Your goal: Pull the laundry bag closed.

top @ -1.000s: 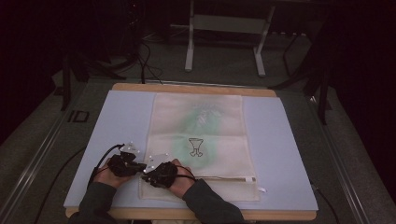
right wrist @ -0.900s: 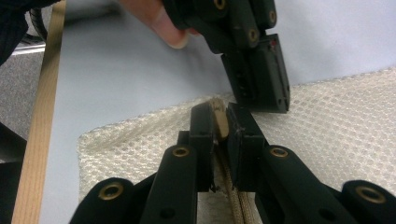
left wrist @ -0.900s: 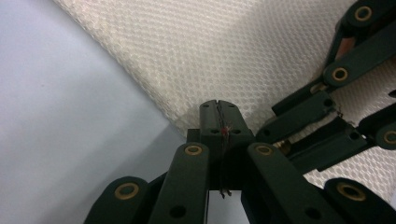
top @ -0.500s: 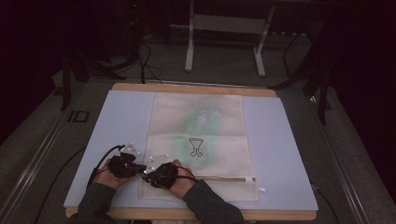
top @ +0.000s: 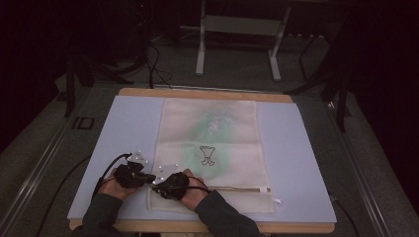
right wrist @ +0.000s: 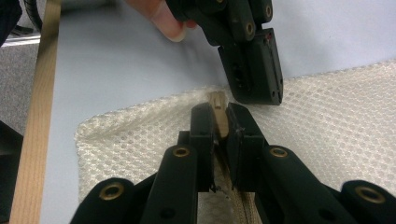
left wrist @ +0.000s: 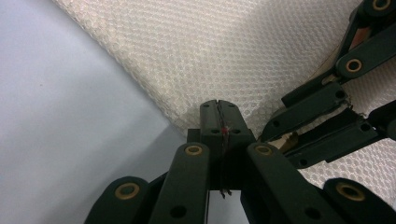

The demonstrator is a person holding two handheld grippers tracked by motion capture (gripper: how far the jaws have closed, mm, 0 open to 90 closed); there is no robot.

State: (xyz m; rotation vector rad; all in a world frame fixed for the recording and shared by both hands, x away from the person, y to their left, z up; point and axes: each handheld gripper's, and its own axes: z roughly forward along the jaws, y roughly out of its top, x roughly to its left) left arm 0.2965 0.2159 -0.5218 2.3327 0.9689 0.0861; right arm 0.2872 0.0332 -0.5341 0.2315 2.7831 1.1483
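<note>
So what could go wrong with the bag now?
The right tool grips just the small tan zipper pull, so it might slip off. The left tool pinches the edge of the mesh bag; a hard pull could stretch or snag the netting. Both tools sit close together and could bump.

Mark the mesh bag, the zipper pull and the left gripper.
mesh bag (top: 210,123): high view, middle of its upper panel.
zipper pull (right wrist: 217,103): right gripper view, tan tip above the jaws.
left gripper (left wrist: 218,108): left gripper view, where its jaw tips meet.
</note>
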